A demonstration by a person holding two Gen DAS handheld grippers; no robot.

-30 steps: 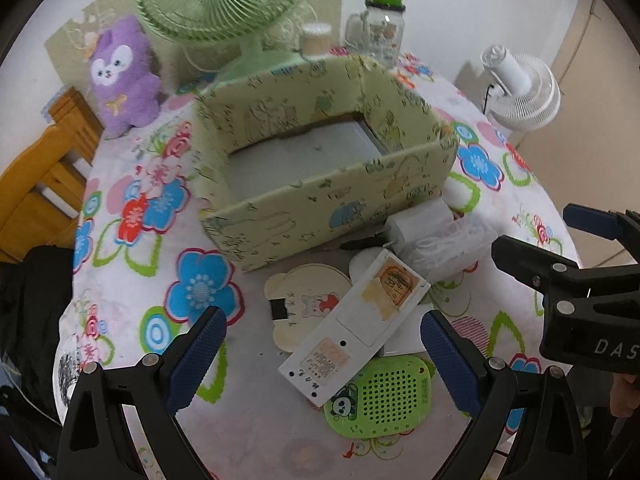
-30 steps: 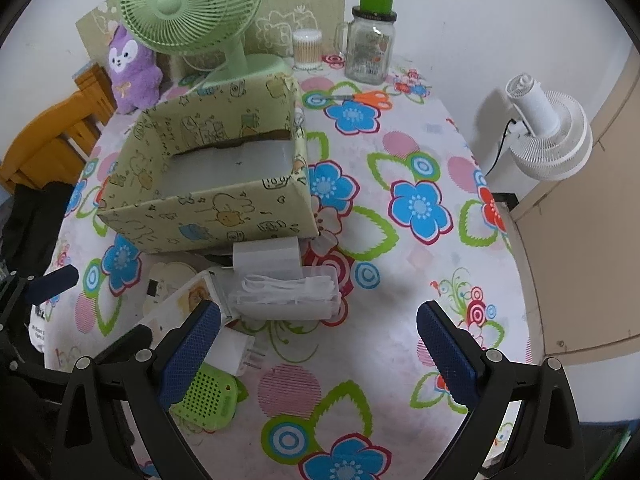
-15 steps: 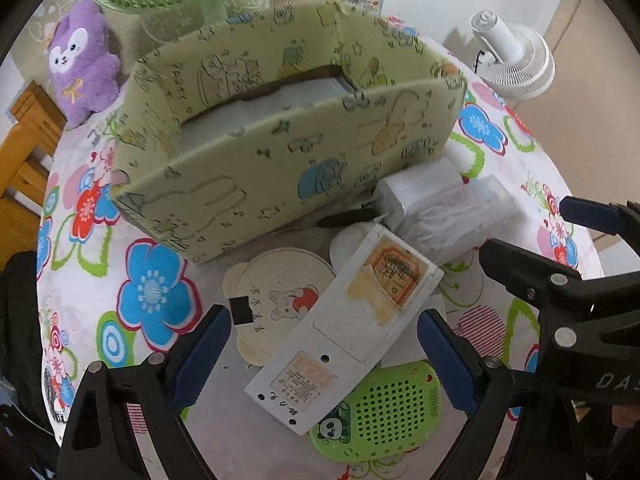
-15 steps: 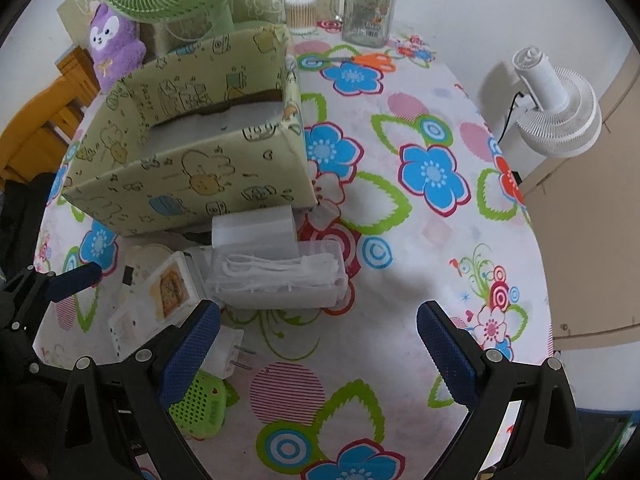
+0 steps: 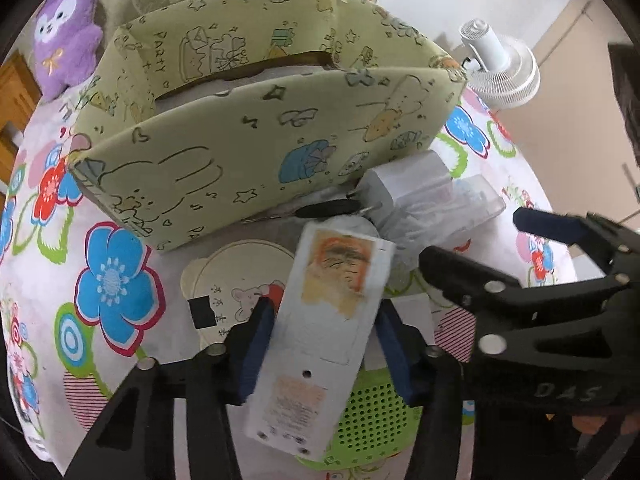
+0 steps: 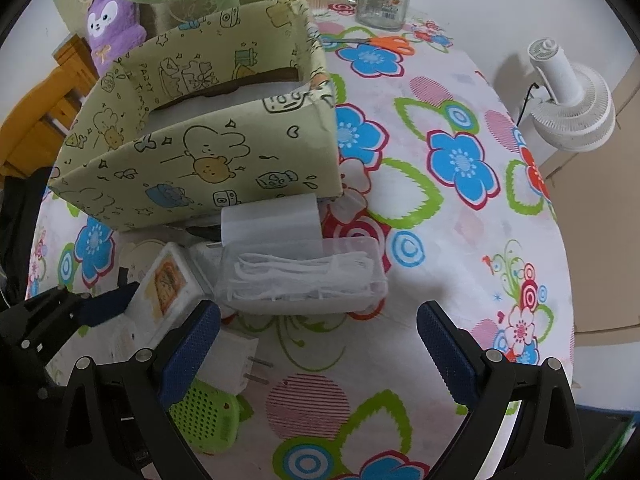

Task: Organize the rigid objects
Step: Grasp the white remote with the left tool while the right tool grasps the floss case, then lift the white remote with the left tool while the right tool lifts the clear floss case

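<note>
Nearest the green box (image 5: 256, 152): L gripper (image 5: 324, 344), jaws closing, pads touching both long sides of white remote (image 5: 320, 344), which lies over green perforated item (image 5: 372, 416). R gripper (image 6: 316, 344) spread wide, nothing between, hovering before clear floss case (image 6: 300, 276). Beside box front: white block (image 6: 272, 220). Behind box: purple plush (image 5: 64, 32).

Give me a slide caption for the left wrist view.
Left gripper closing on a white remote control before the green patterned box.
</note>
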